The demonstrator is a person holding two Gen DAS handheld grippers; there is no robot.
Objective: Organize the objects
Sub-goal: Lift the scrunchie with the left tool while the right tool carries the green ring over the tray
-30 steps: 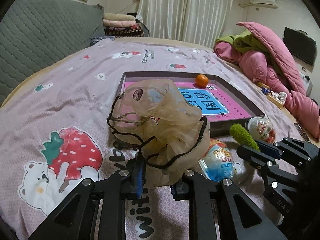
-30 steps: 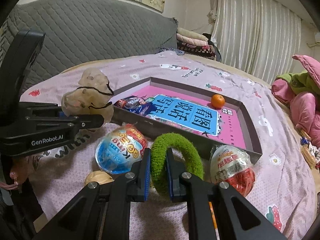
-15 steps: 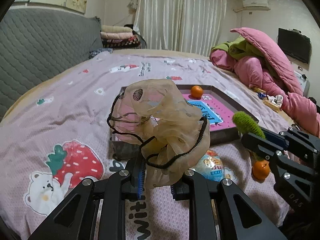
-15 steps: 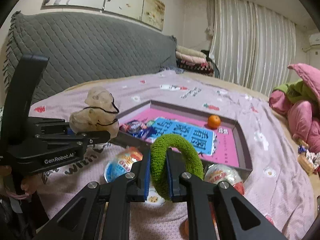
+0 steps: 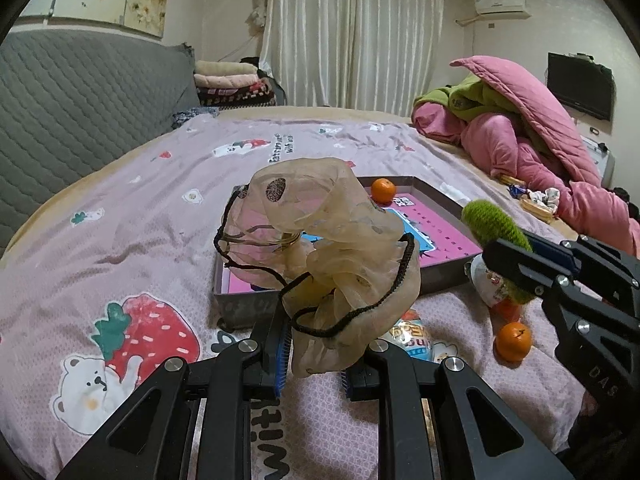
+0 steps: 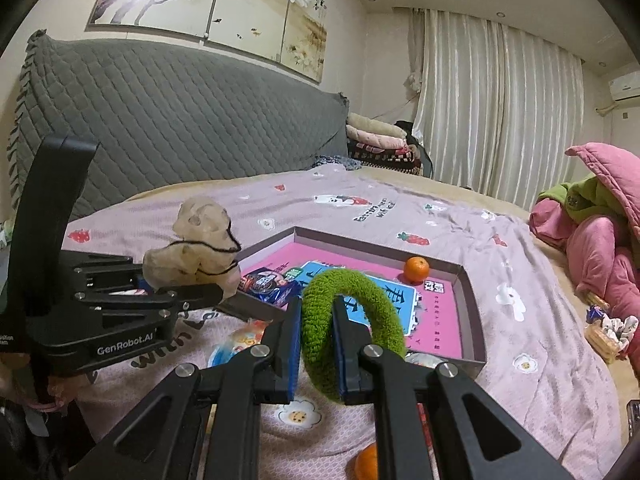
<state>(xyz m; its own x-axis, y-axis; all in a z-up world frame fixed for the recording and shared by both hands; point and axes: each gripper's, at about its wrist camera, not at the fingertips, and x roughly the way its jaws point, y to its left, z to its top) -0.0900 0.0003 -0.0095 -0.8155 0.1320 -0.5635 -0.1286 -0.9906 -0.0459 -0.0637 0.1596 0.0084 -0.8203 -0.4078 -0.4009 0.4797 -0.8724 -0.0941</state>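
Carry step in hand: beige scrunchie [image 5: 328,256] gripped in left gripper [image 5: 316,364], green scrunchie [image 6: 352,320] clamped in right gripper [image 6: 316,348]. Next, judged: both lowered into tray [image 6: 468,280], frame centre, then released.

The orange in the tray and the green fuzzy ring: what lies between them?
Only the tray's pink printed floor between orange and ring, in the right wrist view.

At frame centre, the right tongs [image 6: 316,344] pinch a green fuzzy ring [image 6: 352,320]; behind it a shallow box [image 6: 468,316] holds a tangerine [image 6: 416,269].
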